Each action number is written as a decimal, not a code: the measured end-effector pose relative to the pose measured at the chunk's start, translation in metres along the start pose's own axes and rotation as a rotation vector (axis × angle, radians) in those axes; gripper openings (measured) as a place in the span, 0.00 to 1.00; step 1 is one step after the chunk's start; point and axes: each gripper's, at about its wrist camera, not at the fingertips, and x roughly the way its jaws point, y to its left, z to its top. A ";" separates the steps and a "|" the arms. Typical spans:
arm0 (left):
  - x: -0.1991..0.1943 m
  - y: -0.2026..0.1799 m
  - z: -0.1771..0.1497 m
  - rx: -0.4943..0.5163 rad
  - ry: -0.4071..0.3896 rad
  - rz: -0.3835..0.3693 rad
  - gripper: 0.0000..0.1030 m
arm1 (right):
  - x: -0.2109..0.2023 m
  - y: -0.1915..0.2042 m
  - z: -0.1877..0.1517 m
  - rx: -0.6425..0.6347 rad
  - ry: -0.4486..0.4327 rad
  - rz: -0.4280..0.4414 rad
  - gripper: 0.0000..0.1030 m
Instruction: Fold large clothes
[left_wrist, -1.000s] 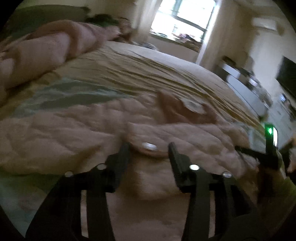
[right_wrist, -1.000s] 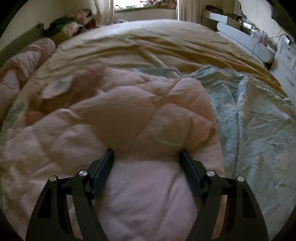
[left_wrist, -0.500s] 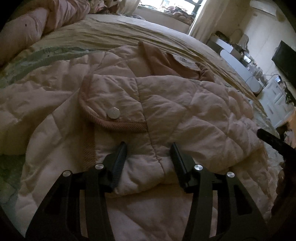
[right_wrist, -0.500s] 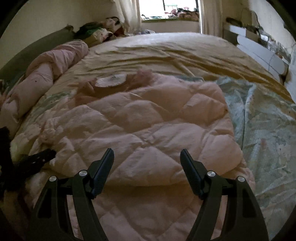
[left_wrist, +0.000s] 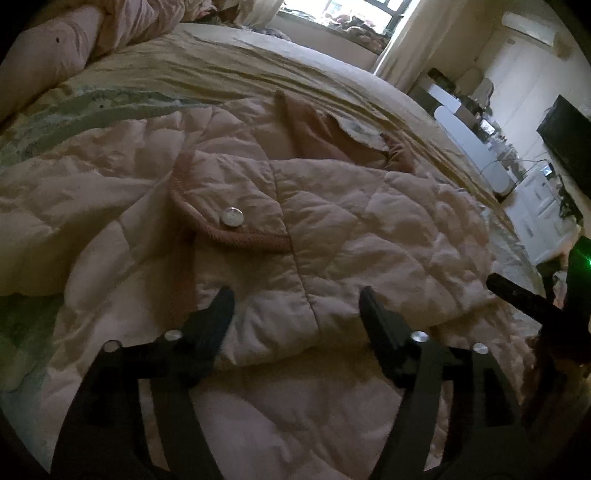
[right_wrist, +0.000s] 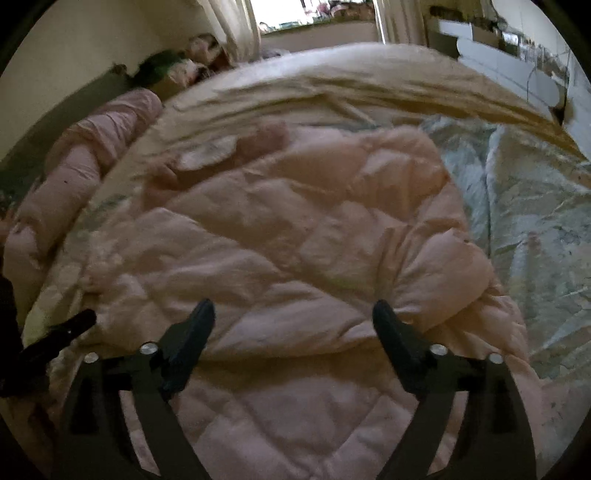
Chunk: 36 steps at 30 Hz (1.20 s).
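Home bedroom: a wide bed (left_wrist: 258, 74) with a rumpled tan sheet (right_wrist: 332, 85) and a pale blue patterned cover (right_wrist: 535, 206) fills both views, with rolled pink bedding (right_wrist: 74, 170) by the wall. A bright window (left_wrist: 354, 11) with light curtains (left_wrist: 399, 55) sits past the far end of the bed. White cabinets (left_wrist: 539, 206) and a dark flat screen (left_wrist: 569, 136) line the side wall, cluttered tops.

Left gripper (left_wrist: 297, 306) and right gripper (right_wrist: 293, 319) opening, angled downward.
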 end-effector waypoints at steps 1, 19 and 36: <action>-0.003 0.000 0.001 -0.004 -0.001 0.001 0.68 | -0.006 0.002 -0.002 -0.002 -0.013 0.014 0.89; -0.085 0.085 0.002 -0.227 -0.173 0.299 0.91 | -0.035 0.096 -0.017 -0.116 -0.065 0.176 0.96; -0.150 0.154 0.003 -0.336 -0.293 0.481 0.91 | -0.040 0.254 -0.022 -0.388 -0.055 0.341 0.96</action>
